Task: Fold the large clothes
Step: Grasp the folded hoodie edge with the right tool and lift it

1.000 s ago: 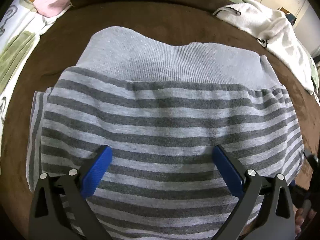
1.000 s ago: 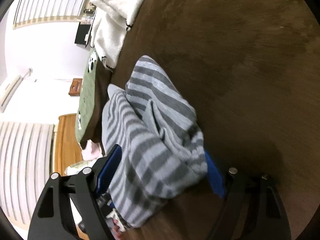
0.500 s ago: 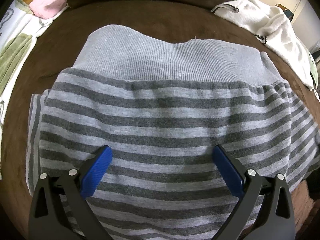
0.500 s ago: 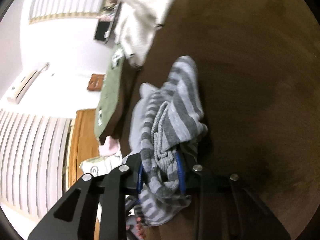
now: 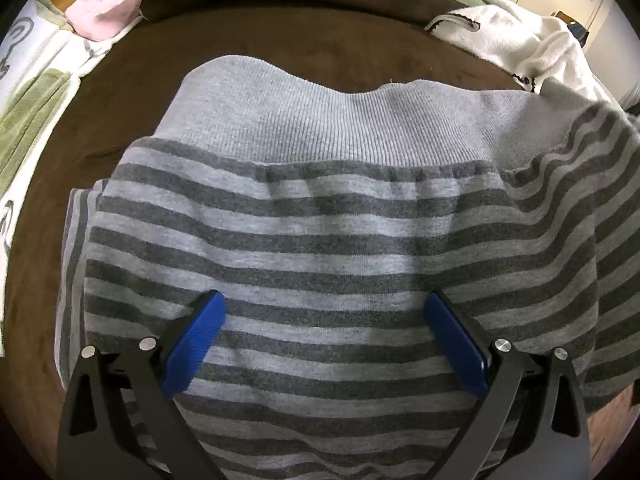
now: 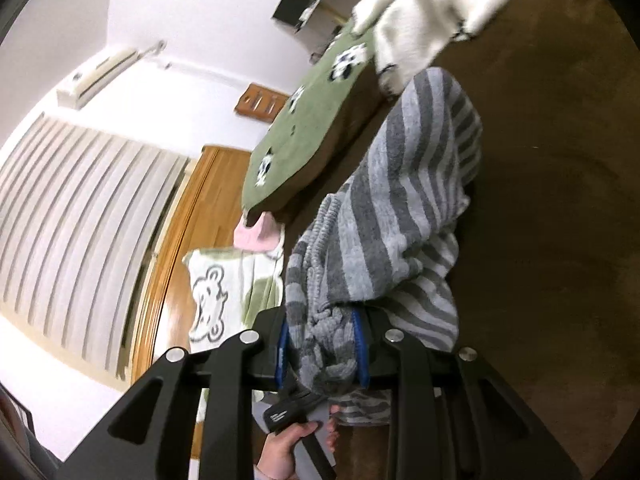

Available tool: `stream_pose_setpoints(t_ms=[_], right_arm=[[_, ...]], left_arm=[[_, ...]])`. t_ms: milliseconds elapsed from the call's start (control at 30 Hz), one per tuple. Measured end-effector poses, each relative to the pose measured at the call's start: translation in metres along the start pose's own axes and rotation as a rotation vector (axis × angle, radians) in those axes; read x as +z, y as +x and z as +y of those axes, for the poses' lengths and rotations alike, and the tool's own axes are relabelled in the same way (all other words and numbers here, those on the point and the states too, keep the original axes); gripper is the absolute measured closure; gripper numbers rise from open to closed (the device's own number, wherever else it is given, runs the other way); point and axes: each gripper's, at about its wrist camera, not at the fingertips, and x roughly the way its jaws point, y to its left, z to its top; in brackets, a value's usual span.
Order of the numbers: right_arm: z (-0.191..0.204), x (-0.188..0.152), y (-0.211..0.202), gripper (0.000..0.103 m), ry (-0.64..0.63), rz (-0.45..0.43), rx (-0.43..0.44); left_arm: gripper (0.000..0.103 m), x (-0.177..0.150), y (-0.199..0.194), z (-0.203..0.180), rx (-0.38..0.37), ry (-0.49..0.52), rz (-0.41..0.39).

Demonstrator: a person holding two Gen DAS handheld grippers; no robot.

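Grey-striped knit garment [image 5: 320, 248] lies spread on the brown bed cover [image 5: 248, 40], ribbed hem away from the camera. Its right edge is bunched and raised in the right gripper [image 6: 322, 344], jaws clamped on the cloth. The left gripper [image 5: 324, 336] rests on the stripes, jaws apart. Folding looks barely begun: one side lifted, nothing laid over yet. White fleece [image 5: 528, 40] sits nearby.

Brown blanket [image 5: 328, 44] spreads underneath, white fleece throw [image 5: 532, 46] far right, pink cloth [image 5: 102, 14] and green panda cover [image 6: 308, 120] beyond.
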Motion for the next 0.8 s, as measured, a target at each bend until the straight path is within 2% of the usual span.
stream_pose_setpoints(t_ms=[167, 367, 600, 800], right_arm=[[0.022, -0.003, 0.020, 0.077, -0.071, 0.040, -0.007], [0.054, -0.014, 0.045, 0.077, -0.196, 0.099, -0.034], [0.090, -0.045, 0.088, 0.077, -0.341, 0.204, -0.053], [0.110, -0.084, 0.132, 0.077, -0.460, 0.323, -0.082]], left_arm=[[0.006, 0.008, -0.009, 0.001, 0.006, -0.010, 0.010], [0.006, 0.011, -0.049, 0.026, 0.010, -0.064, -0.071], [0.006, -0.004, -0.096, 0.085, 0.109, -0.111, -0.119], [0.006, -0.036, -0.116, 0.141, 0.185, -0.218, -0.090]])
